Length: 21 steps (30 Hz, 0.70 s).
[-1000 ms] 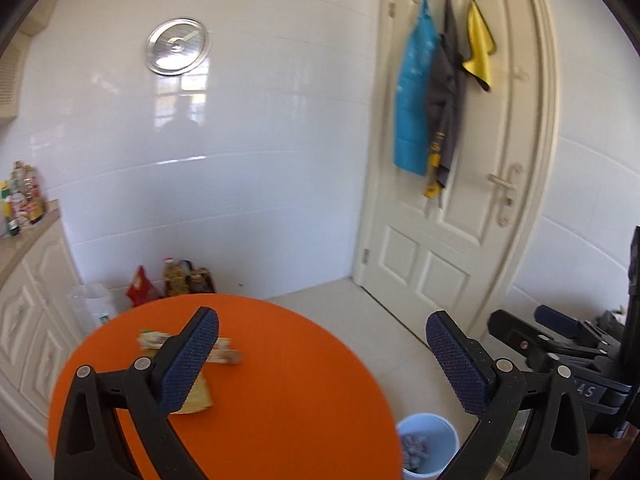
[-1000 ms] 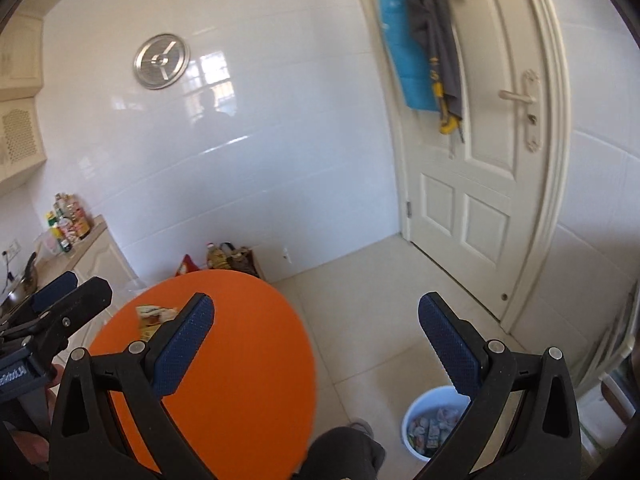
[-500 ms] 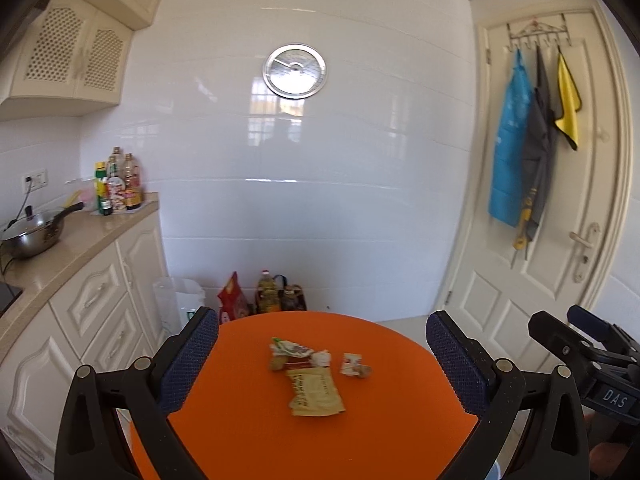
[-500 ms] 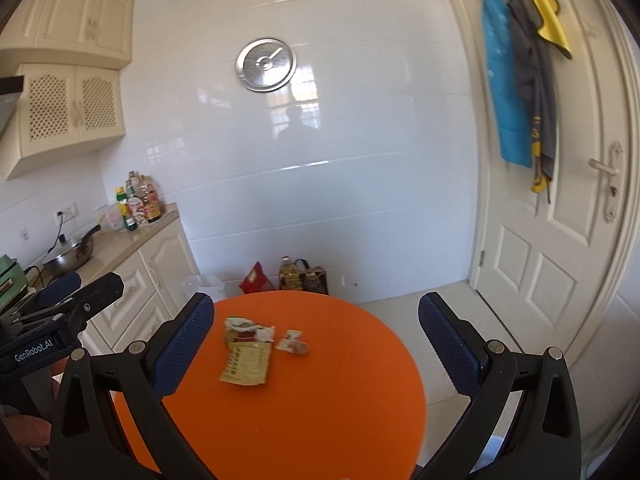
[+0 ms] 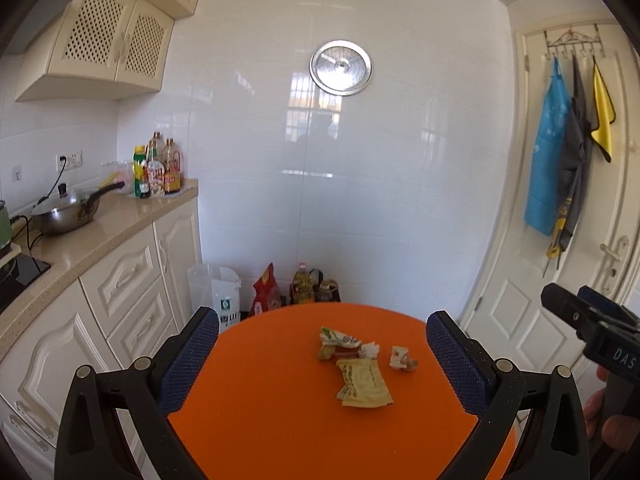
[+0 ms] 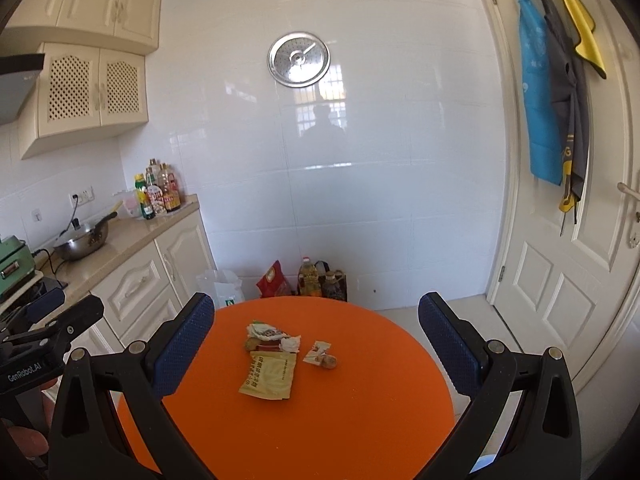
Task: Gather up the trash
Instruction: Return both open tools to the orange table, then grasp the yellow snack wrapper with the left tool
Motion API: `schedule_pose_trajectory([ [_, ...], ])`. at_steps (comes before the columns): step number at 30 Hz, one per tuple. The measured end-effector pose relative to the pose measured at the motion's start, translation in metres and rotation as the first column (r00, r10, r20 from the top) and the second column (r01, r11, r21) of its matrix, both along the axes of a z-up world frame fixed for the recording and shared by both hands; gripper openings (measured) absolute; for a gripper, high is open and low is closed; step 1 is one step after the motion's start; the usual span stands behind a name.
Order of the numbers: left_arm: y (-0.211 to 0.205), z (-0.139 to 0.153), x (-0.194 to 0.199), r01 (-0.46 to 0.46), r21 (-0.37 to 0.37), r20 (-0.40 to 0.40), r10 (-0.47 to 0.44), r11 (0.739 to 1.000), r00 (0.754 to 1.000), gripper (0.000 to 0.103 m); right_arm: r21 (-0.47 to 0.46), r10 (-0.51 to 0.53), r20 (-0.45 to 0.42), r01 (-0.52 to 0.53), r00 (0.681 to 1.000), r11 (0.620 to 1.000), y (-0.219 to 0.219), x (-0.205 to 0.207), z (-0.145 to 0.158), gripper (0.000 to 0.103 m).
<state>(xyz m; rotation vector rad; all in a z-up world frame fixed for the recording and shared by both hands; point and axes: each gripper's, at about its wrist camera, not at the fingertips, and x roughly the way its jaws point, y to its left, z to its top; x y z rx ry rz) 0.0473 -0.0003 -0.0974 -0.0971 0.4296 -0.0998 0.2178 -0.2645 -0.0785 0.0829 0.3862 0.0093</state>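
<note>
Landmark: orange round table (image 5: 280, 420). All the trash sits in one loose cluster near the table's middle, a bit toward the far edge.

Left to right across the cluster:
- Crumpled green-and-white wrapper (image 5: 335, 336) at the far left, with a brownish scrap just beside it and a white paper wad (image 5: 370, 349) touching its right end. Looks light, soft and crinkly. You probably want to pinch a raised fold, not the flat part.
- Flat beige sachet (image 5: 363, 384) on the near side of that wrapper, overlapping its edge. Thin and limp, lying flush on the table; likely slippery. Take it by a lifted corner or the curled near edge.
- Small torn wrapper (image 5: 399, 357) to the right, apart from the sachet, with a small brown lump (image 5: 411, 365) touching it. The lump is tiny and may roll.

Your left gripper (image 5: 322, 364): jaws wide apart, holding nothing, touching nothing, above the table's near side.
Your right gripper (image 6: 316, 352): same, jaws spread wide and empty, clear of the table.

No bin is visible now.
</note>
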Motion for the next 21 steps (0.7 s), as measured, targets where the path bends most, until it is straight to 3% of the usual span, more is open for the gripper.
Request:
schedule_pose_trajectory([
  [10,-0.047,-0.062,0.103,0.056,0.035,-0.228,-0.046,0.998,0.972,0.102,-0.007,-0.011,-0.193,0.010,0.981,1.000,-0.022,0.063,-0.060,0.103],
  [21,-0.123,-0.136,0.282,0.128,0.106,-0.465,-0.065,0.986,0.883,0.101,0.018,-0.045,-0.352,0.055,0.935,0.998,-0.056,0.114,-0.122,0.103],
])
